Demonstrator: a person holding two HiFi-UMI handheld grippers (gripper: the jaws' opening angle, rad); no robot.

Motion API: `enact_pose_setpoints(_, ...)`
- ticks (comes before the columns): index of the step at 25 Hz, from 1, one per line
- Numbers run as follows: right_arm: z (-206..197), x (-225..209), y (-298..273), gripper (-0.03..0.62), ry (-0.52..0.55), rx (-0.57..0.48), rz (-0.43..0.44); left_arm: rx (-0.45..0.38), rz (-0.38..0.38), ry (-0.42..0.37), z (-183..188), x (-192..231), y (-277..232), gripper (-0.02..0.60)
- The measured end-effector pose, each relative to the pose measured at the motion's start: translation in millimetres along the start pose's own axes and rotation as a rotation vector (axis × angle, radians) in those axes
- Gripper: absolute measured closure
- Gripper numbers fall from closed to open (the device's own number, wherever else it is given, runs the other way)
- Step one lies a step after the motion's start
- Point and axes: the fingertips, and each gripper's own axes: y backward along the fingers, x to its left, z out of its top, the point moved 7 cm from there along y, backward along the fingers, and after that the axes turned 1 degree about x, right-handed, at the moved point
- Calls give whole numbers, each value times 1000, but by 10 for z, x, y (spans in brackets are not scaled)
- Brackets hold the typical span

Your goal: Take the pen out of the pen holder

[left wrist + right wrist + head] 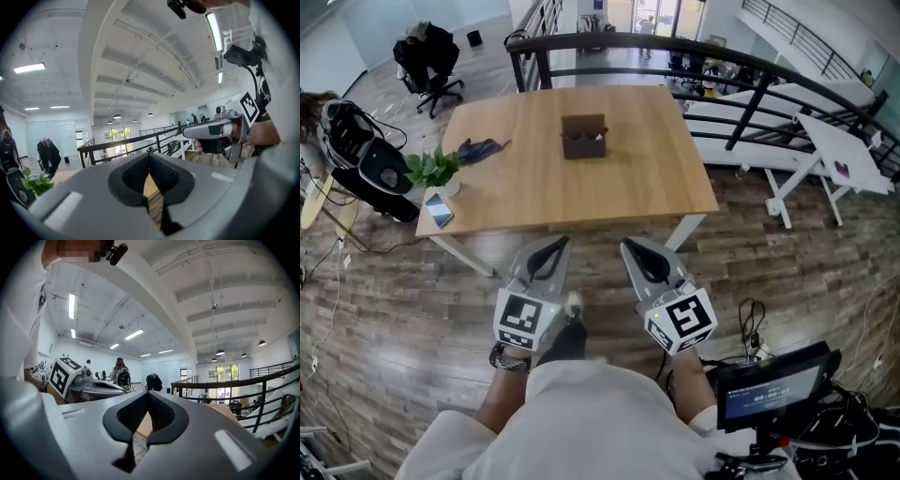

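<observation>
A dark brown pen holder point(583, 137) stands near the middle of the wooden table point(534, 187), toward its far side; I cannot make out a pen in it from here. Both grippers hover over the floor well short of the table's near edge. My left gripper point(555, 246) is shut with nothing in it, its tips meeting point(149, 155). My right gripper point(630, 247) is shut and empty too point(148, 393). Each gripper view looks up at the ceiling and catches the other gripper beside it.
On the table's left side sit a small potted plant point(436, 171), a phone point(438, 209) and a dark cloth-like object point(478, 148). A black railing point(694, 56) runs behind the table. White tables point(825, 141) stand to the right, an office chair point(431, 61) at far left.
</observation>
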Motion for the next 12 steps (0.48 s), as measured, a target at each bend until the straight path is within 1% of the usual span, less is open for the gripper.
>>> enact_pose_setpoints(7, -9, -239, -248, 591, 8, 19, -20, -13, -15, 1, -50, 235, -321, 582)
enact_pose_setpoints(12, -23, -441, -471, 591, 12, 38, -47, -12, -40, 4, -87, 445, -610, 582)
